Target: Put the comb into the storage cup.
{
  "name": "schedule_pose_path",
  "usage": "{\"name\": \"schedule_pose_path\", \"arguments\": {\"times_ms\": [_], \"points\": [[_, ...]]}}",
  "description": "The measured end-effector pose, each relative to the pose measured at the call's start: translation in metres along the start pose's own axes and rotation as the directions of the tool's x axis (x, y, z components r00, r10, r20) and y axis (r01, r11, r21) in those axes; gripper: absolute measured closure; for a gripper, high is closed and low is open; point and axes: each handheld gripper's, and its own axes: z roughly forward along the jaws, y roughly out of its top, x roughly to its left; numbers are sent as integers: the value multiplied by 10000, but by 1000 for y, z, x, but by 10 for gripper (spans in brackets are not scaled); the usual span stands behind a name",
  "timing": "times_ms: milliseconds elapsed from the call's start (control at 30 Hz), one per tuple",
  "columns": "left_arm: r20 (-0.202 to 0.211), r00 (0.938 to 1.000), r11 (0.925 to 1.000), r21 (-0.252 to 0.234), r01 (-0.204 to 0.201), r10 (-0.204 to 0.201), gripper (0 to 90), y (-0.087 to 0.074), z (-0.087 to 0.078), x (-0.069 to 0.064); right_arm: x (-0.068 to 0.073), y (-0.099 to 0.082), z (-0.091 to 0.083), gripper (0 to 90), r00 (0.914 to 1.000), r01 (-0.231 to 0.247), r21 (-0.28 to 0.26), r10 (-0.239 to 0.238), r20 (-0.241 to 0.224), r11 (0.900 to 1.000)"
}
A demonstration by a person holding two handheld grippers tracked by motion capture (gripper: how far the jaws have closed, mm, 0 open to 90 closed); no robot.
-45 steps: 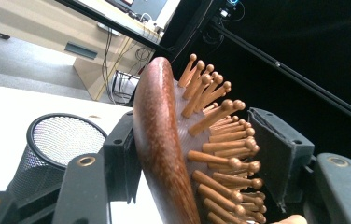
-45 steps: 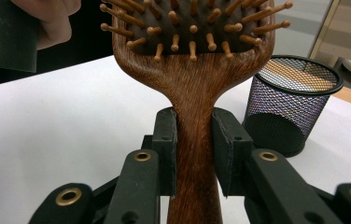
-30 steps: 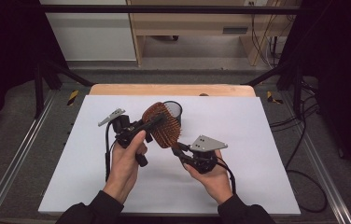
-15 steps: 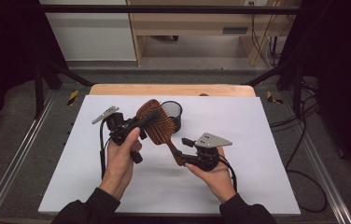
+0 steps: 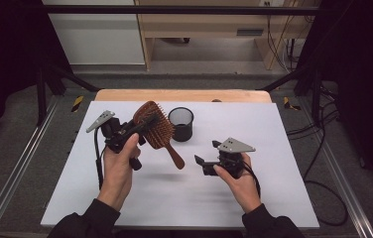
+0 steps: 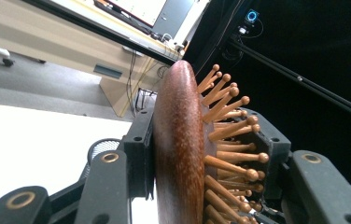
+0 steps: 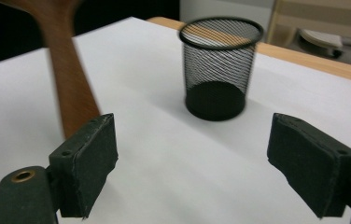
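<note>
A wooden paddle hairbrush (image 5: 158, 133) hangs in the air above the white table, head up and handle slanting down to the right. My left gripper (image 5: 142, 125) is shut on the brush head; in the left gripper view the jaws (image 6: 206, 158) clamp the wooden back (image 6: 178, 140) on one side and the bristles (image 6: 232, 135) on the other. My right gripper (image 5: 200, 163) stands open just right of the handle's tip, apart from it. In the right gripper view its open jaws (image 7: 199, 163) frame bare table, with the brush handle (image 7: 71, 79) at the left.
A black mesh cup (image 5: 181, 124) stands upright on the white table sheet (image 5: 283, 148) just behind the brush, also seen ahead as the mesh cup (image 7: 218, 65). A wooden board edge (image 5: 184, 95) runs along the back. Metal rails border both sides.
My right gripper has let go of the brush handle, opened and drawn back to the right. The left gripper keeps the brush and has shifted it slightly left.
</note>
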Motion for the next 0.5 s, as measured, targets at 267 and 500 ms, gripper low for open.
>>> {"name": "schedule_pose_path", "arguments": {"times_ms": [267, 500], "points": [[-168, 9988, 9986, -278, -458, 454, 512, 14, -14, 1, -13, -3, -7, 154, 10000, -29, 258, 31, -82, 9997], [-194, 9986, 9969, -610, -495, 484, 512, 31, -28, 8, -20, -7, -17, 109, 9990, -165, -58, 167, 408, 9998]]}}
